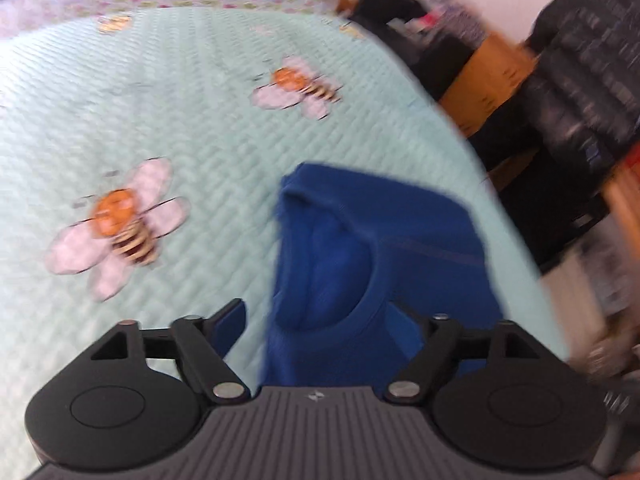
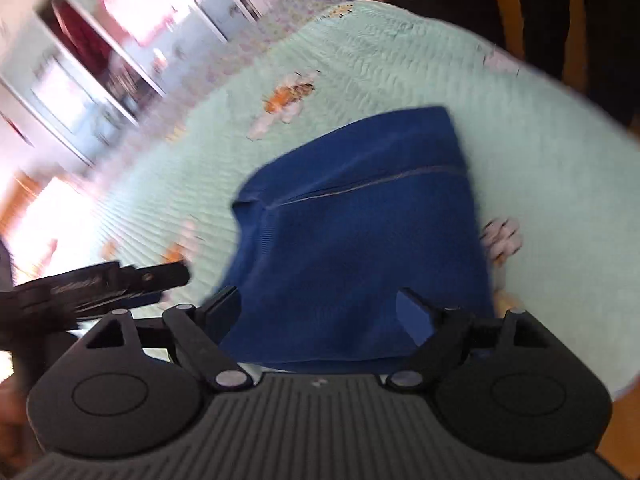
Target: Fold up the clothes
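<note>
A folded blue garment [image 1: 376, 256] lies on a pale green quilted bedspread [image 1: 160, 120] near its right edge; its round neckline faces my left gripper. My left gripper [image 1: 320, 320] is open just above the garment's near end, nothing between its fingers. In the right wrist view the same blue garment [image 2: 360, 232] shows as a compact rectangle with a stitched seam across it. My right gripper [image 2: 324, 312] is open over the garment's near edge, holding nothing. The left gripper's black body [image 2: 100, 284] shows at the left of that view. Both views are motion-blurred.
Bee and flower patches [image 1: 120, 224] decorate the bedspread. To the right of the bed stand a dark puffy jacket [image 1: 592, 60] and wooden furniture [image 1: 484, 76]. White cabinets [image 2: 120, 40] stand beyond the bed in the right wrist view.
</note>
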Motion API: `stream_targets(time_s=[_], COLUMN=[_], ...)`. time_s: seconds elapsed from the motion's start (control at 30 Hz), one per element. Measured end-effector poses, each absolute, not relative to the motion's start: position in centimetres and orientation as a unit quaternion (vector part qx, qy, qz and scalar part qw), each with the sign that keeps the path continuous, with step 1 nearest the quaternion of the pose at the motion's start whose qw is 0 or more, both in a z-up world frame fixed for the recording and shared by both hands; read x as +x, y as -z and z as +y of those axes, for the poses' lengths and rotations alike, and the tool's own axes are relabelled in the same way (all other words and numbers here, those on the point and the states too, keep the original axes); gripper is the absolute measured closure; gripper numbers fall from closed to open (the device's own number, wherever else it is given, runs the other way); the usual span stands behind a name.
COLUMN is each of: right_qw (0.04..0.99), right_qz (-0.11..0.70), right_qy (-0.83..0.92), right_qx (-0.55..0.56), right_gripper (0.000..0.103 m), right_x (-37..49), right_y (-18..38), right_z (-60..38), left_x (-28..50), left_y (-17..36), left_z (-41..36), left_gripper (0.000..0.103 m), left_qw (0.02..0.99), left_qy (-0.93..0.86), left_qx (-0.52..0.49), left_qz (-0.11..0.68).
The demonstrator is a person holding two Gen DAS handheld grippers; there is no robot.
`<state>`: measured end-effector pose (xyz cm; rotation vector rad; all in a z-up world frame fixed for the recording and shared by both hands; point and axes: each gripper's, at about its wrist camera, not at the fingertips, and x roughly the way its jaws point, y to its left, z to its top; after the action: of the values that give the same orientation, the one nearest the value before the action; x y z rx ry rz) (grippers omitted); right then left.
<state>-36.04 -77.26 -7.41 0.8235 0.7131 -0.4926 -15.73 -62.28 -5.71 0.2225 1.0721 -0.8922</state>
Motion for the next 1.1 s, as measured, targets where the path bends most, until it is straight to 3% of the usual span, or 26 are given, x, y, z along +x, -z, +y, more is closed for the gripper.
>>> stream_targets(time_s=[0.1,0.27,0.43,0.6,1.1], right_qw=[0.818,0.815,0.785,0.771,0.761], right_qz=[0.401,0.441,0.517,0.546,0.559], right_qy=[0.269,0.269,0.251,0.234,0.228], right_qx=[0.312,0.264,0.231,0.230,0.236], right_gripper=[0.018,0.018,0.018,0.019,0.019], right_x=[-34.0,-33.0,-31.8,-31.4,-30.8], right_y=[3.9,0.3,-0.8,-0.7,0.7], right_z=[-76.9,-76.0,-74.7,-74.0,-74.4], left_x=[-16.8,-18.1,-19.5,-20.0,-19.7], left_y=[4.6,2.9,2.1,2.9,3.9], left_z=[-63.0,-64.6,-64.9,-64.3,-65.4], left_gripper=[0.019,0.015,0.012,0.012,0.012], left_qw=[0.758,0.743,0.717,0.691,0.695], left_qy=[0.380,0.356,0.349,0.334,0.311], left_qx=[0.151,0.230,0.246,0.249,0.264], left_qz=[0.508,0.517,0.551,0.590,0.592])
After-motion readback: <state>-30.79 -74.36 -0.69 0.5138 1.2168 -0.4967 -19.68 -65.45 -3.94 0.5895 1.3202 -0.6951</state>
